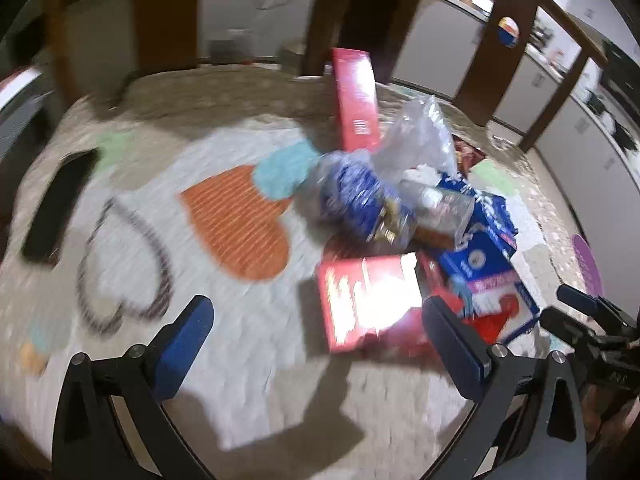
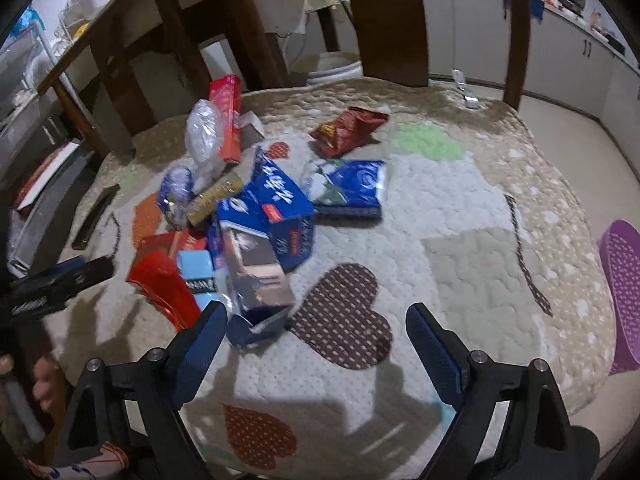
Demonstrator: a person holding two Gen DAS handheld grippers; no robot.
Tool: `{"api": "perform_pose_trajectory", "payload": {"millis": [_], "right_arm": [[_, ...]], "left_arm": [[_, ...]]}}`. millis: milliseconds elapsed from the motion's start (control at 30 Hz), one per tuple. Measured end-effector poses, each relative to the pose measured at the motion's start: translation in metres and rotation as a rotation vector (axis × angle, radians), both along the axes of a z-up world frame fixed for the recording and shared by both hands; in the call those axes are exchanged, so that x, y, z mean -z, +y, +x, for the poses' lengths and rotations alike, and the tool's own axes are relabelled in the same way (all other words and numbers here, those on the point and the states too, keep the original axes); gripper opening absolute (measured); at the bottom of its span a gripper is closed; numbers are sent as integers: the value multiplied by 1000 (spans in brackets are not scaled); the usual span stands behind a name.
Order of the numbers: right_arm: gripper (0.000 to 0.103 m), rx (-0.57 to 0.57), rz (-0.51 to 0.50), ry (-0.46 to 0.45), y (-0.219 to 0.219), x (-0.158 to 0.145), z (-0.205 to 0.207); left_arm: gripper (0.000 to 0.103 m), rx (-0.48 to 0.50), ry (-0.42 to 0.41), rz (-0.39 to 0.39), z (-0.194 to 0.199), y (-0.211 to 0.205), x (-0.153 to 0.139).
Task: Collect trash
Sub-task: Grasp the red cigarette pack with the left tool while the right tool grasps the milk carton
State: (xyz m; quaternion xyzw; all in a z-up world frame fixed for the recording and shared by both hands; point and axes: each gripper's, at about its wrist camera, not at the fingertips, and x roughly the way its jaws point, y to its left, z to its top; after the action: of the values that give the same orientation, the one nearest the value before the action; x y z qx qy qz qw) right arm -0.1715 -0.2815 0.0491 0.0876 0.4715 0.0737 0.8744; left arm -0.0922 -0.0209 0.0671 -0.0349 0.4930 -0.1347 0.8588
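- Left wrist view: the left tool [image 1: 316, 334] is held wide open and empty; the red box [image 1: 370, 302] is seen just ahead, toward its right finger.
- The right tool [image 2: 316, 338] is likewise spread and empty.
- The trash pile [image 2: 256, 216] lies on the quilted rug [image 2: 460, 216], ahead-left of the right tool; the left tool is judged nearer.

Quilted heart-patch rug [image 2: 460, 216] on floor, dark wood chair legs [image 2: 384, 20] behind, white cabinets [image 2: 560, 60] along wall.
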Motion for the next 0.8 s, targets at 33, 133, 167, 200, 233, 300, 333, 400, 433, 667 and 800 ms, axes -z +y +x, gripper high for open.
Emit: {"api": "perform_pose_trajectory", "payload": {"millis": [33,133,167,200,233,300,333,400,433,667,800], "right_arm": [[94,-16,6,1,2,-1,3],[86,-55,50,24,7,3,15],[81,-63,64,40,9,7,21],[77,-66,70,54,10,10,26],[74,-66,83,67,12,13,30],[65,-69,132,104,13,20,38],[61,-74,154,118,14,23,41],[48,-93,210,150,16,28,44],[47,-96,225,158,17,30,45],[41,-95,213,142,15,18,41],[39,-72,182,115,5,7,34]], "left_arm": [[103,33,-1,-22,9,-1,3],[103,100,55,-91,35,-4,18],[103,123,90,-138,41,-4,24],[102,137,109,-164,43,-5,28],[96,157,136,-188,43,-8,33],[89,206,157,-180,34,-15,39],[89,220,144,-158,28,-18,39],[89,250,130,-130,16,-24,37],[89,263,128,-102,9,-28,37],[86,313,106,-13,-18,-44,38],[86,323,93,21,-27,-48,38]]}}
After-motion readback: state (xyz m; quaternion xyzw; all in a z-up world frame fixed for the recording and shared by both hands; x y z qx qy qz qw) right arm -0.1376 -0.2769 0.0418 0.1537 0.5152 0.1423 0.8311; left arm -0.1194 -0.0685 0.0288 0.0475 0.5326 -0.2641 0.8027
